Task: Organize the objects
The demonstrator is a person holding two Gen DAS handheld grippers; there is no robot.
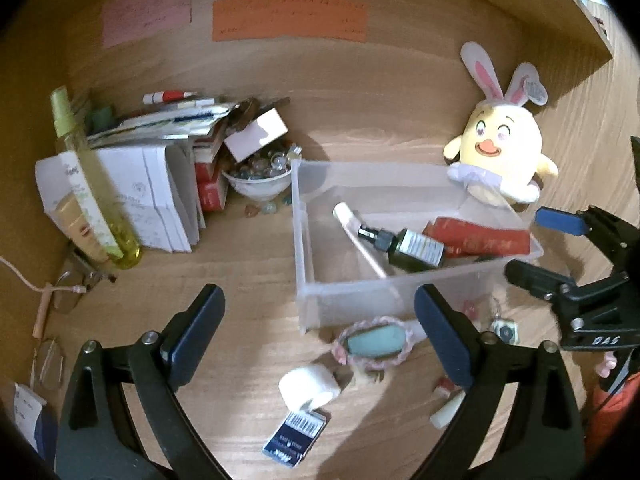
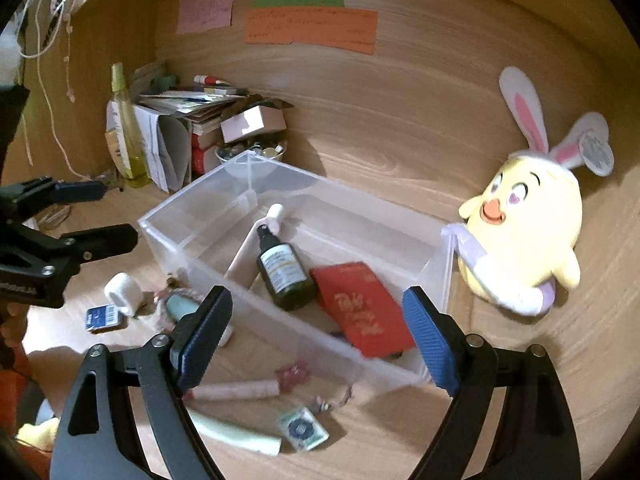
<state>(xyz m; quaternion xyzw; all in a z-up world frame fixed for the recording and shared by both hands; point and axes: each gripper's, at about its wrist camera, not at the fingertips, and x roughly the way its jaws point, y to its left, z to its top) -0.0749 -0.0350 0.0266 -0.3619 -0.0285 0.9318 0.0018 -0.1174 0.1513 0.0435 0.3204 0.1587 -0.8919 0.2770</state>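
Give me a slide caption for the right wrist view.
Open right tongs over a clear bin holding a dark bottle and red booklet, plush chick alongside.

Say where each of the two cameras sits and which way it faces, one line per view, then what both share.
Left wrist: rides the left gripper, angled down at the desk, toward the clear bin's near-left corner; own open fingers show, the right gripper enters from the right.
Right wrist: rides the right gripper, angled down over the bin's near wall; own open fingers show, the left gripper enters from the left.
Shared: bin, dark spray bottle, red booklet, bunny-eared plush, wall notes.
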